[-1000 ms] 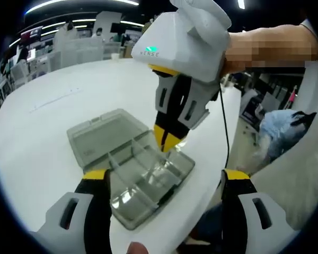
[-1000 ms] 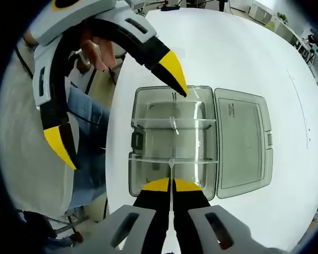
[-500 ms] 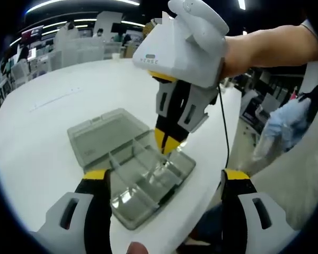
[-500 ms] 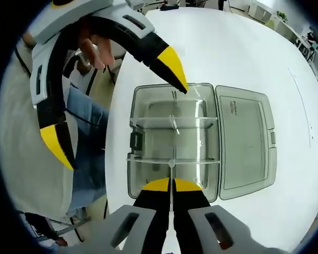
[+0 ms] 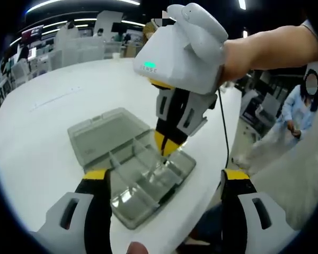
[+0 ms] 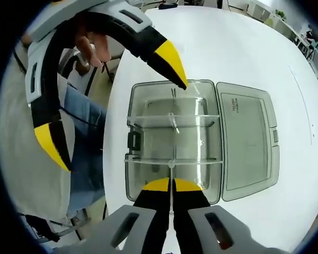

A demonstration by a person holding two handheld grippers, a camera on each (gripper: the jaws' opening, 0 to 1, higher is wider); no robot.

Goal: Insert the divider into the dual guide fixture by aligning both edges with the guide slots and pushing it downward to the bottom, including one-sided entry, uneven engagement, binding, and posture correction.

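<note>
In the right gripper view, the right gripper [image 6: 172, 185] has its yellow-tipped jaws pressed together on the thin clear divider [image 6: 171, 170], which stands on edge between them and runs forward toward the middle of the box. That box is the guide fixture [image 6: 172, 140], a smoke-grey transparent case with its hinged lid [image 6: 249, 145] laid flat open beside the tray. Two clear cross walls already span the tray, and the divider's far end meets the nearer one. A dark latch sits on the tray's outer wall, on the side away from the lid.

The left gripper [image 6: 106, 100] enters this view from the left with its jaws spread wide: one yellow tip touches or hovers at the tray's far rim, and the other hangs off the table edge. In the left gripper view, the left gripper [image 5: 164, 182] shows the same wide spread, with the fixture [image 5: 132, 169] lying between and beyond its tips and the right gripper [image 5: 167, 144] coming down from above onto the tray, a hand [image 5: 254, 50] gripping its white body.

The fixture rests near the edge of a round white table [image 5: 47, 132]. Past the table are shelves and ceiling strip lights [image 5: 79, 4] in a large dim hall, and a person in pale clothes [image 5: 294, 111] stands off to the side.
</note>
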